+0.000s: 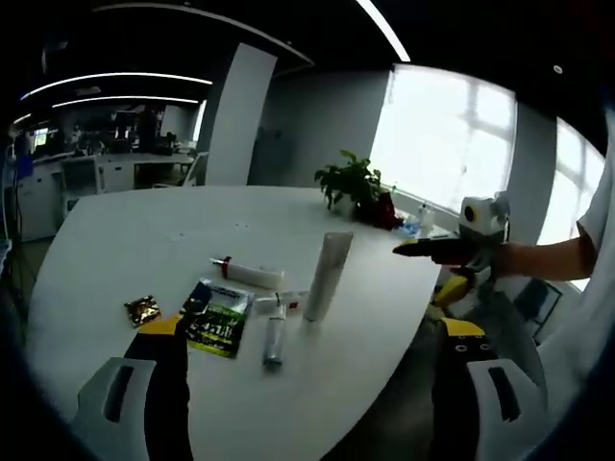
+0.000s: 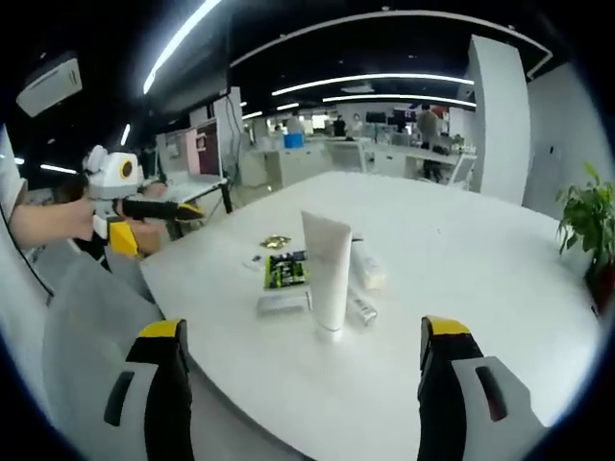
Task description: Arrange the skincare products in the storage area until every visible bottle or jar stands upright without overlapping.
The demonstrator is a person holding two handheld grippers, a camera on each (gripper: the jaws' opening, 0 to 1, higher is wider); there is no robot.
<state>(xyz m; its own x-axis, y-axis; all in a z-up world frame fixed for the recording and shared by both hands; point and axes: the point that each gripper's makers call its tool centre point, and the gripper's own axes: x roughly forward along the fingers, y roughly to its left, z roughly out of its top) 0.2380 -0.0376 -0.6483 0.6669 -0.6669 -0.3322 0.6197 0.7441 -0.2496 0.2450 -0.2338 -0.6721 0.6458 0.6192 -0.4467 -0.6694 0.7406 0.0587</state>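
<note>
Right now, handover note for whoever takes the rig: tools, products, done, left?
Left tool: open, empty, back from the products.
Right tool: open, empty, facing the standing tube.
White tube stands upright on its cap on the white table.
Lying flat beside it: a white tube with red cap, a small silver tube, a green packet; a gold wrapper sits apart.
Done: one tube upright.
Left: stand the lying tubes up, spaced apart.

Open-plan office, desk rows (image 2: 384, 154), ceiling strip lights (image 2: 384, 82), big windows (image 1: 442, 134)
</note>
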